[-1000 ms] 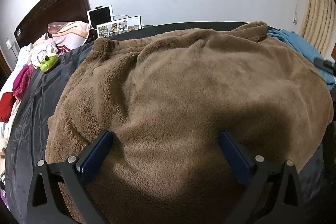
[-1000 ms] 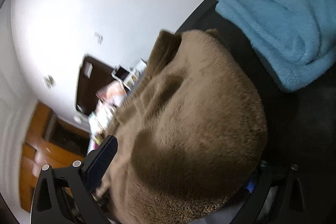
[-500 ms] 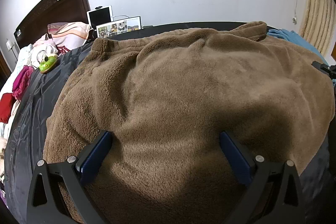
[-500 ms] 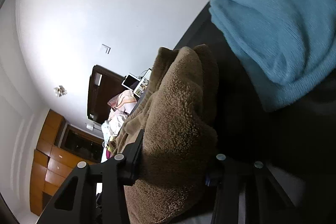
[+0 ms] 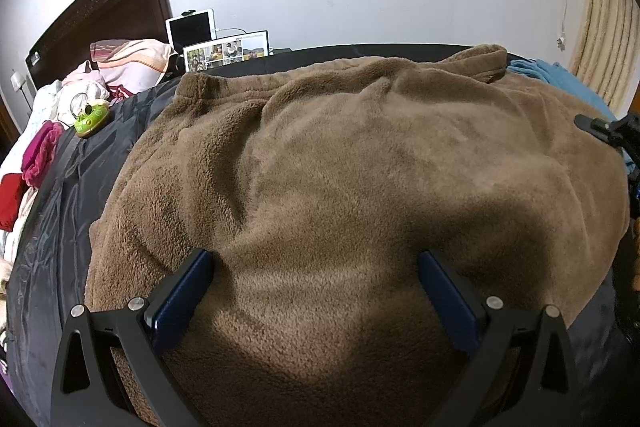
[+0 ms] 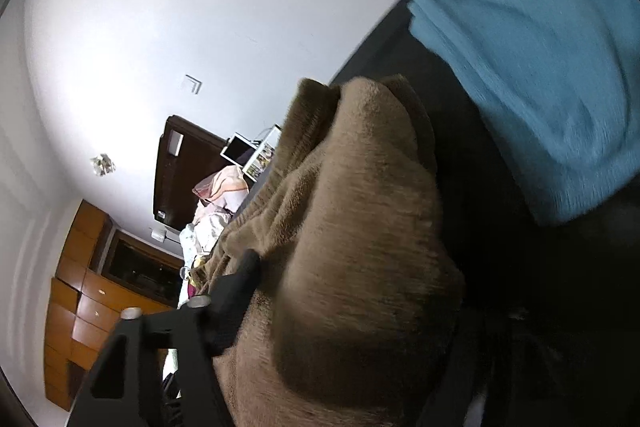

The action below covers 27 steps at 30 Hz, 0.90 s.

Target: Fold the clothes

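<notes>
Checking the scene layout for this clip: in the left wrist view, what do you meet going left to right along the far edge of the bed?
Dark headboard → striped pillow → white tablet → photo frame → brown fleece garment's collar → blue garment → beige curtain.

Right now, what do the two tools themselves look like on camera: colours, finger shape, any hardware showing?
The left tool has a matte black frame with triangular cut-outs, silver screw heads along the top, and flat dark blue pads on its two fingers. The right tool shows the same black frame with cut-outs and silver screws; its pads look black here, though blur and shadow make that uncertain. No cables, markings or sleeves show.
</notes>
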Each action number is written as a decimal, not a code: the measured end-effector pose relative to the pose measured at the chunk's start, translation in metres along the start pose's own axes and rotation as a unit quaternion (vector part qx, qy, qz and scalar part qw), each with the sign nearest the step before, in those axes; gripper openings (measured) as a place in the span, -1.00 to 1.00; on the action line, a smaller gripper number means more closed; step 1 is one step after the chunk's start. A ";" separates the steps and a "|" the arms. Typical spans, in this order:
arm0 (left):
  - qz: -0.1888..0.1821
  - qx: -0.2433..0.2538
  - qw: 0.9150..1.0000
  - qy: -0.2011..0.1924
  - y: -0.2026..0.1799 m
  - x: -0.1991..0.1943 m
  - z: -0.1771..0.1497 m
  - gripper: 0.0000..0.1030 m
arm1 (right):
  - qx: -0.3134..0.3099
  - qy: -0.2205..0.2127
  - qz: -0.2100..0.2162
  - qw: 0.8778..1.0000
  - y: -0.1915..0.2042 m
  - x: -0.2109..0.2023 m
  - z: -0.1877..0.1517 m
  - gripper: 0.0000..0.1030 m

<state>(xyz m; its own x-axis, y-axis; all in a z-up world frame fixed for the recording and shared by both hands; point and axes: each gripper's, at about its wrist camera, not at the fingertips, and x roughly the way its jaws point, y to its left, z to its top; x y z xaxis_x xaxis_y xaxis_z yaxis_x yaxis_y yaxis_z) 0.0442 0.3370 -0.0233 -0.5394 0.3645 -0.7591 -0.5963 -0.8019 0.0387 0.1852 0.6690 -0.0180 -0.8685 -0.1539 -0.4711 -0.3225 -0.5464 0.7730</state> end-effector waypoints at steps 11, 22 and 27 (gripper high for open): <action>0.026 -0.041 0.999 -0.012 0.024 -0.014 0.006 0.99 | -0.053 -0.030 0.042 0.997 0.037 -0.023 0.009 -0.26; 0.032 -0.036 0.999 -0.007 0.029 -0.018 0.008 0.99 | -0.107 -0.022 0.086 0.990 0.097 -0.017 0.005 -0.26; -0.013 -0.116 0.993 -0.036 0.071 -0.047 0.015 0.99 | -0.123 -0.015 0.104 0.987 0.121 -0.009 -0.002 -0.26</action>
<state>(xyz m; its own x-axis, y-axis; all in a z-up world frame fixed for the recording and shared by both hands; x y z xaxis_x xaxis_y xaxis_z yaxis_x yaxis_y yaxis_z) 0.0179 0.2702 0.0246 -0.5718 0.4119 -0.7095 -0.4622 -0.8763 -0.1362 0.1545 0.6029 0.0788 -0.9178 -0.2618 -0.2984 -0.0385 -0.6895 0.7232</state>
